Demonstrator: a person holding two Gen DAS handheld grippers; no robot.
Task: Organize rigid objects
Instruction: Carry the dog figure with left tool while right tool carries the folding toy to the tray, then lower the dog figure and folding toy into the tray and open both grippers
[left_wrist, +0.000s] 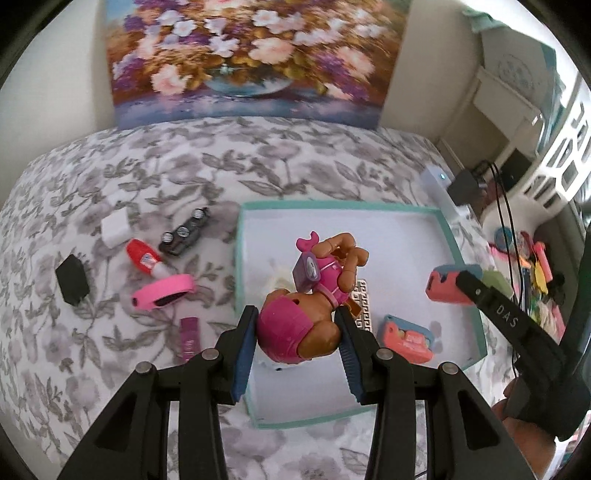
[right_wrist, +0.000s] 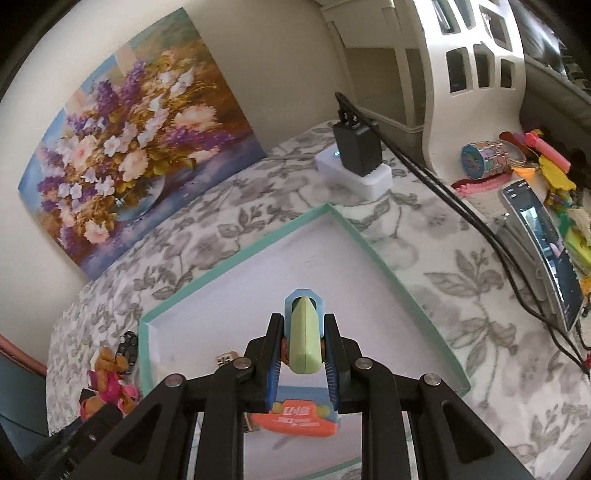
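Your left gripper (left_wrist: 297, 326) holds the toy dog figure (left_wrist: 306, 299) by its round pink head, jaws clamped, above the teal-rimmed tray (left_wrist: 448, 236). Your right gripper (right_wrist: 303, 354) pinches a green-and-blue toy piece (right_wrist: 304, 332) over the same tray. Both appear light, hard plastic; the smooth, rounded head may slip, so the torso looks safer.

A flower painting (left_wrist: 251, 59) leans against the wall behind the floral bedspread (left_wrist: 295, 158), near a black charger (right_wrist: 356, 147).

glossy plastic toy figure (left_wrist: 295, 325), matt cloth bedspread (left_wrist: 147, 166)
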